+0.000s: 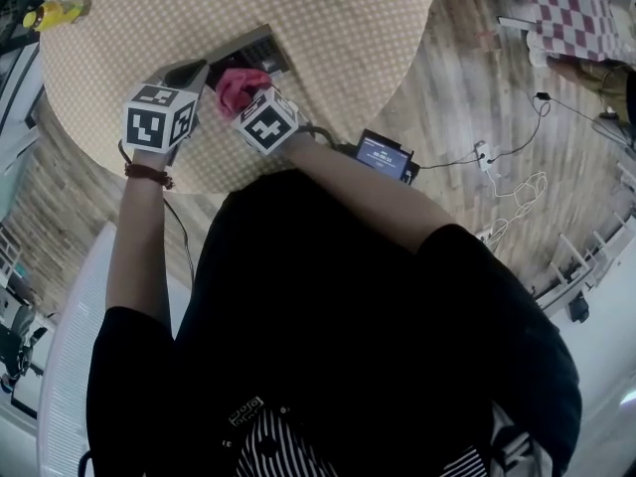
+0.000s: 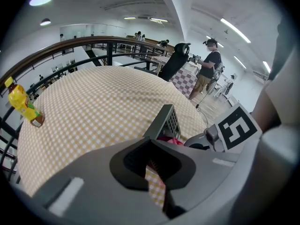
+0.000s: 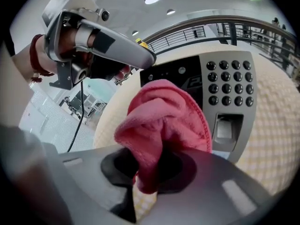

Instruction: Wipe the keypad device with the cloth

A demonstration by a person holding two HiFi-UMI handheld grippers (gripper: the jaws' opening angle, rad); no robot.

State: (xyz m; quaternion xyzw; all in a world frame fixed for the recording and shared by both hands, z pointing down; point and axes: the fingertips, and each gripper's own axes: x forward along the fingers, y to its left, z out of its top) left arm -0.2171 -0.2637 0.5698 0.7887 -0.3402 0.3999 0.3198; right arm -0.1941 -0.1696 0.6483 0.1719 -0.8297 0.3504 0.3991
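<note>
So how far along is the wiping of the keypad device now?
Done: the right gripper is shut on the pink cloth, and the left gripper looks clamped on the keypad device at its corner, steadying it. In hand: the cloth is bunched at the device's dark screen side. Left: the buttons and the slot below them show uncovered; whether any part is clean yet, I cannot tell.

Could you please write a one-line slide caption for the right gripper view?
Right gripper clamps a bunched pink cloth in front of the grey keypad device, left gripper close by.
</note>
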